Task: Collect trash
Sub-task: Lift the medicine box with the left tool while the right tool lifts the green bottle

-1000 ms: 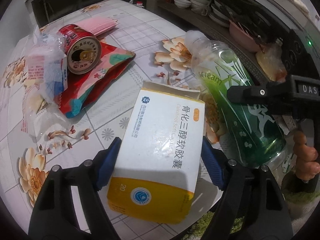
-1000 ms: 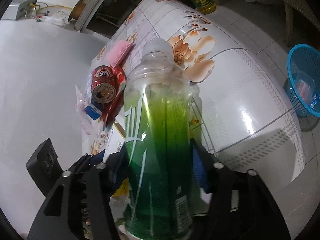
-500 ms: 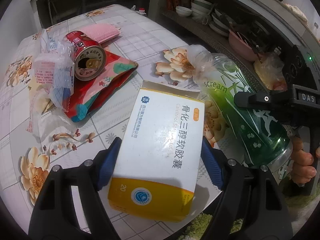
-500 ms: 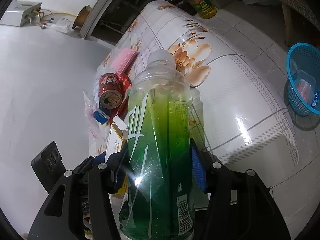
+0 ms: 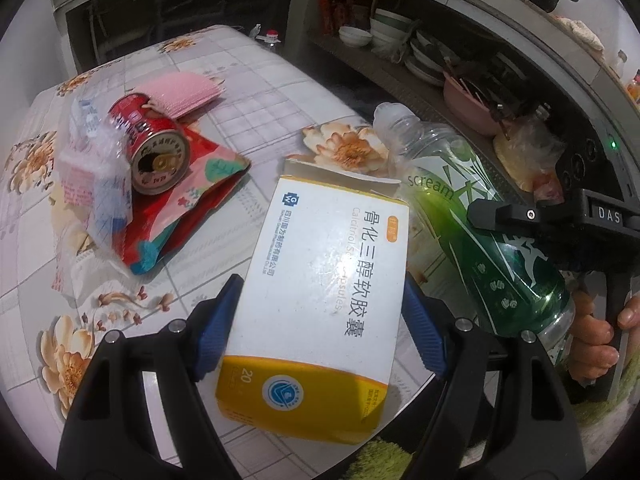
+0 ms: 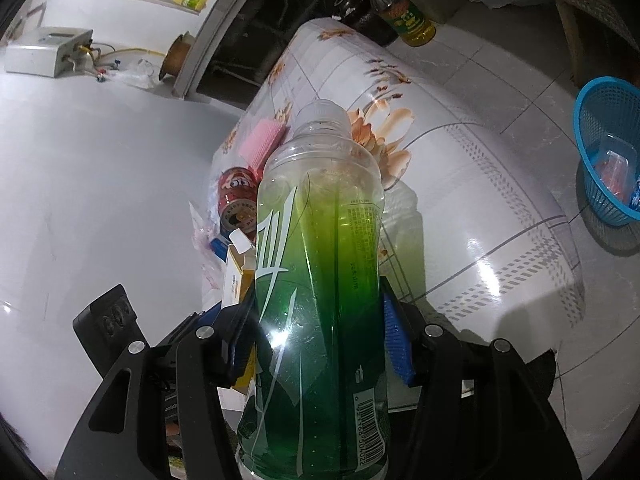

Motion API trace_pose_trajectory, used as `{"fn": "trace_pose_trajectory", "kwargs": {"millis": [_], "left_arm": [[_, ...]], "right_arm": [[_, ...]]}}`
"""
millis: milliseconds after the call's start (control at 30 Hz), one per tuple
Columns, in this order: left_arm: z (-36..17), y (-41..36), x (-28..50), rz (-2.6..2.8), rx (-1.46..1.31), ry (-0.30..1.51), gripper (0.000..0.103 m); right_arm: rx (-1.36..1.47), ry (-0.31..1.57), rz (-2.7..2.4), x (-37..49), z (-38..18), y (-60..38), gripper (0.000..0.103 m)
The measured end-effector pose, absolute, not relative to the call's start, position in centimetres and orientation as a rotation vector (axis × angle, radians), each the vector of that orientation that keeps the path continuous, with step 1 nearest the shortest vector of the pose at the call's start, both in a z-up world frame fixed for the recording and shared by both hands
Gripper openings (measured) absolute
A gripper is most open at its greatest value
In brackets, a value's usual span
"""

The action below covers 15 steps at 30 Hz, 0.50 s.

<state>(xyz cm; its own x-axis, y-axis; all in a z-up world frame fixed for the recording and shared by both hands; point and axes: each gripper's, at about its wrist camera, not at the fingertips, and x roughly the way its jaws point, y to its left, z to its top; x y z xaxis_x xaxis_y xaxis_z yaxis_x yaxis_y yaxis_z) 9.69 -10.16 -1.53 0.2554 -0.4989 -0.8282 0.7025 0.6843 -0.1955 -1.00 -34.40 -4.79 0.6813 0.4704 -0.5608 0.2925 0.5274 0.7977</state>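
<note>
My left gripper [image 5: 320,324] is shut on a white and yellow medicine box [image 5: 320,304], held above the near edge of the flowered table [image 5: 248,64]. My right gripper [image 6: 316,328] is shut on a green plastic bottle [image 6: 320,280], also lifted off the table; the bottle shows in the left wrist view [image 5: 480,240] to the right of the box. On the table lie a red can [image 5: 154,148] on its side, a red snack wrapper [image 5: 188,200], clear plastic wrappers [image 5: 92,168] and a pink pad [image 5: 180,92].
A blue trash basket [image 6: 608,148] with some wrappers inside stands on the floor right of the table. Shelves with bowls and plates [image 5: 400,40] run along the far right. Oil bottles [image 6: 408,16] stand on the floor beyond the table.
Both grippers have lifted and drawn back from the table with the box and the bottle. The trash on the table has not moved.
</note>
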Motion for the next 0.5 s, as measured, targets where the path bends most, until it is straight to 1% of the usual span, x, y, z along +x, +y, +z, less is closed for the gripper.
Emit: {"fn": "trace_pose_trajectory", "kwargs": {"millis": [133,300,500], "left_arm": [[-1.0,-11.8,9.7,-0.856,0.227,1.028,0.074],[0.0,-15.9,9.5,-0.929,0.232,1.027,0.074],[0.2,-24.1,9.3,-1.072,0.253,1.098,0.074]], "right_arm": [[1.064,0.814,0.119,-2.3,-4.4,-35.4,0.055],[1.098,0.741,0.092,-4.7,-3.9,-37.6,0.055],[1.152,0.638,-0.028,-9.4,-4.3,-42.9,0.055]]}}
